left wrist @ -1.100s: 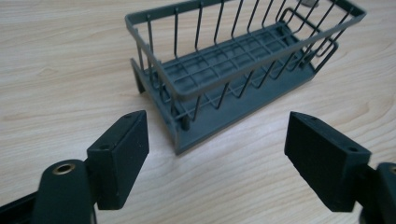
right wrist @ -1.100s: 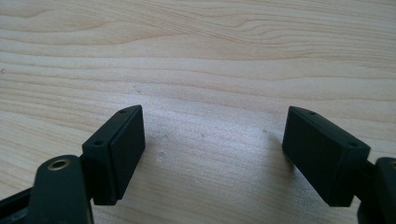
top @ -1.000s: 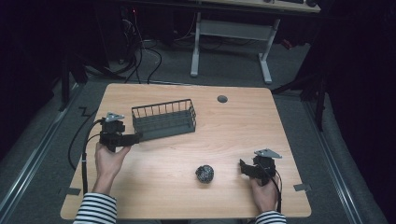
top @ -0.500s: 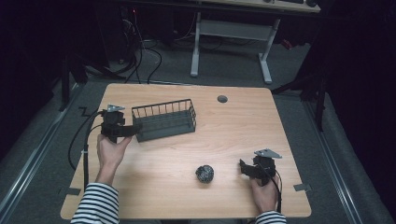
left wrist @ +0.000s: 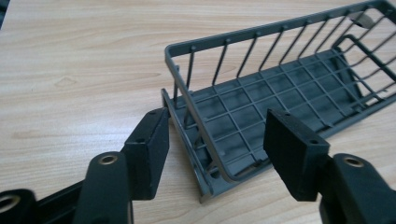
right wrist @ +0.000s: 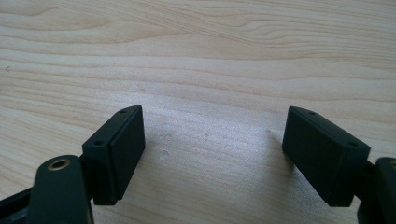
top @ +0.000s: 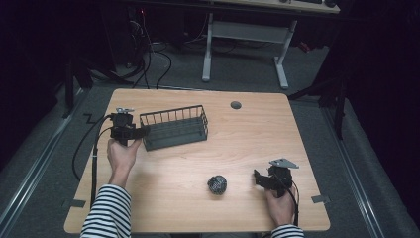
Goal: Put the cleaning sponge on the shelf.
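Grippers sit well apart on the wooden table [top: 247,144] as you work from its near edge. Your left gripper [top: 141,132] meets the short end of the dark wire basket [top: 174,128], which stands on the table's far left part. In the left gripper view its jaws stand wide, one on each side of the basket's corner [left wrist: 194,140]; the left pad [left wrist: 152,151] lies just beside the end wall, and whether it touches is hard to tell. The basket's far end is cut off at the picture's edge.

Your right gripper [top: 257,178] rests low near the table's near right corner, jaws spread wide over bare wood [right wrist: 205,116] with nothing between them. A small dark ball [top: 217,184] lies on the table to its left, apart from it; its surface is too small and dim to make out.

A round dark grommet [top: 236,105] marks the far edge. Striped sleeves [top: 106,213] are cut off at the bottom of the high view.
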Tool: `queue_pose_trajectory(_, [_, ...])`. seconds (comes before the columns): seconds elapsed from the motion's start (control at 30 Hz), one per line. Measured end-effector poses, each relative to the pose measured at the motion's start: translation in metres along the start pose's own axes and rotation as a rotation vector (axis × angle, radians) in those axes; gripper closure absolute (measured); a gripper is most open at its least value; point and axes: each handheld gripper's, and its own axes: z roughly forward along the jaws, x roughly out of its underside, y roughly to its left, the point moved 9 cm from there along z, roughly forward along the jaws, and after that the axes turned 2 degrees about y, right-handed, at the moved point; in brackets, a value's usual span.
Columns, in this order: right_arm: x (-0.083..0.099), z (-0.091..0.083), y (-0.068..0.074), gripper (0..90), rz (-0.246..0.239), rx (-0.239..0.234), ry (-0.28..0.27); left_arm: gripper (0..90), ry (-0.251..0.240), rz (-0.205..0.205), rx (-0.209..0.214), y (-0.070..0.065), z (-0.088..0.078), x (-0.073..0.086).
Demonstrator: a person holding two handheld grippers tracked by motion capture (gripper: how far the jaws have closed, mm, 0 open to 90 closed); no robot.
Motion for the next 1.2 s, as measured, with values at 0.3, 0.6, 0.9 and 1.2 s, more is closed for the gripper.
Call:
queue_pose_trajectory(0.3, [0.0,0.0,0.001,21.2,-0.005,-0.004,-0.002,59.1,-0.008,0.009,-0.009,-0.002,0.005,0.0])
queue_pose_trajectory(0.6, [0.0,0.0,0.001,21.2,-0.004,-0.005,-0.002,70.7,0.021,0.019,-0.021,0.001,0.006,0.004])
queue_pose_trajectory(0.9, [0.0,0.0,0.001,21.2,-0.005,-0.006,-0.002,75.9,0.016,0.016,-0.001,0.0,0.002,0.006])
queue_pose_trajectory(1.2, [0.0,0.0,0.002,21.2,-0.006,-0.007,-0.002,78.0,0.001,0.021,0.036,-0.007,-0.005,0.016])
